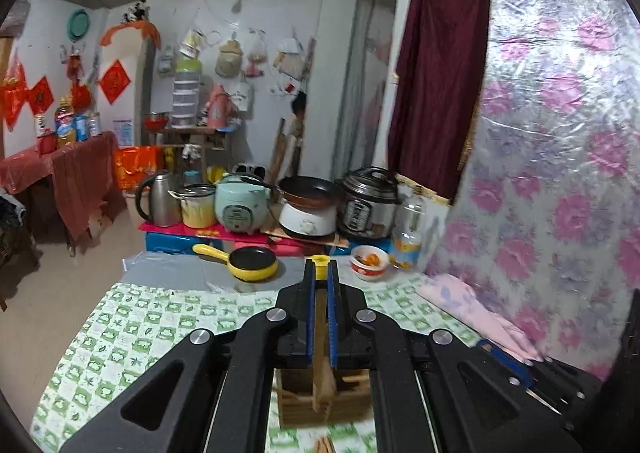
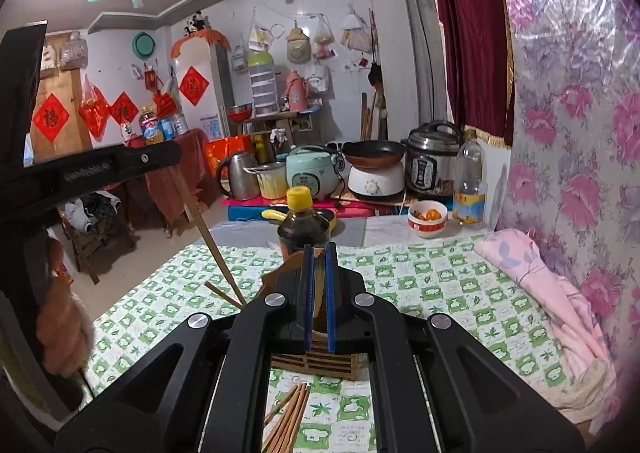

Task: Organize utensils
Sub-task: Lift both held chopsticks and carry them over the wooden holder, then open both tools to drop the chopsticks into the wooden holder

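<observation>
left gripper [image 1: 321,277] is clamped on a thin wooden chopstick [image 1: 320,329], held over the slatted wooden utensil box [image 1: 320,401] at 6 o'clock on the green-and-white checked cloth [image 1: 140,333]. right gripper [image 2: 319,265] is pinched on a wooden utensil [image 2: 318,293] above the same box [image 2: 316,363]. loose wooden chopsticks [image 2: 290,417] lie at 6 o'clock, dark yellow-capped sauce bottle [image 2: 302,225] at 12.

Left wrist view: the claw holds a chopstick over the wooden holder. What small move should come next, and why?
Probably lower the left claw a little, then open it. Its chopstick stands upright with its lower end at the wooden holder, seemingly not yet seated. More loose chopsticks wait on the cloth.
</observation>
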A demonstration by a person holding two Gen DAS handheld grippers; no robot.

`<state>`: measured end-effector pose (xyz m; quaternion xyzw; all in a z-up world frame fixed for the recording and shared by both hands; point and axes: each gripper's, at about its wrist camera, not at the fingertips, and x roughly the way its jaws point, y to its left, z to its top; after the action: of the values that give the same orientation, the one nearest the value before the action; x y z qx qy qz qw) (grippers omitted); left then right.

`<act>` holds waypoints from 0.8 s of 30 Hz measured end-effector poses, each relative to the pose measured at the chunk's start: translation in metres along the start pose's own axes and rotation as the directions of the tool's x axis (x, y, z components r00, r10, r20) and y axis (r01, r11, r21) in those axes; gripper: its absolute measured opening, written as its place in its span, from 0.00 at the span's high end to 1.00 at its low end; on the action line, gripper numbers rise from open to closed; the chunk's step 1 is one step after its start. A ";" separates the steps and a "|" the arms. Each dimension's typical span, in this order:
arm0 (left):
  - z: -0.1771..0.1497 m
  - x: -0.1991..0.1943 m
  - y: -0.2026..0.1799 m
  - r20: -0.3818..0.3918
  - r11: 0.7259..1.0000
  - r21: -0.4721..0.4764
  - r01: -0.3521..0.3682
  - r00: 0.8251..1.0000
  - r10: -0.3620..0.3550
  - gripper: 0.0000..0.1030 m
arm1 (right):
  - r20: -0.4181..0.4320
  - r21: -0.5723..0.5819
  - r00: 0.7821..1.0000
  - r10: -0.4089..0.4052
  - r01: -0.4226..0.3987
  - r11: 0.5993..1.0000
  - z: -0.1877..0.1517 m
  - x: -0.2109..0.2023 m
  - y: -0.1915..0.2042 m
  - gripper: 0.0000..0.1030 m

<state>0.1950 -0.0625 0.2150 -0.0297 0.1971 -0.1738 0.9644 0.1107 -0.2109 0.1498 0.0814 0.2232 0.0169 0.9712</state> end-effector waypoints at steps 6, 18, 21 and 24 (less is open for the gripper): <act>-0.027 0.039 0.025 -0.034 0.995 -0.100 -0.005 0.999 0.002 0.94 | -0.085 0.024 0.996 -0.018 0.020 1.000 -0.026 0.039 -0.010 0.94; -0.016 0.026 -0.004 0.094 0.999 0.006 -0.042 0.995 0.041 0.94 | -0.105 0.051 0.994 -0.019 0.025 0.998 -0.033 0.053 -0.021 0.94; -0.039 0.053 0.002 0.022 0.998 -0.002 -0.063 0.998 0.063 0.94 | -0.121 0.056 0.992 -0.019 0.026 0.998 -0.037 0.057 -0.022 0.94; -0.058 0.067 0.020 -0.059 0.997 -0.062 -0.047 0.997 0.043 0.94 | -0.136 0.055 0.991 0.005 0.003 0.998 -0.040 0.060 -0.023 0.88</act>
<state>0.2365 -0.0667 0.1339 -0.0506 0.2309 -0.1464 0.9606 0.1468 -0.2230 0.0845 0.1069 0.2891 0.0168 0.9512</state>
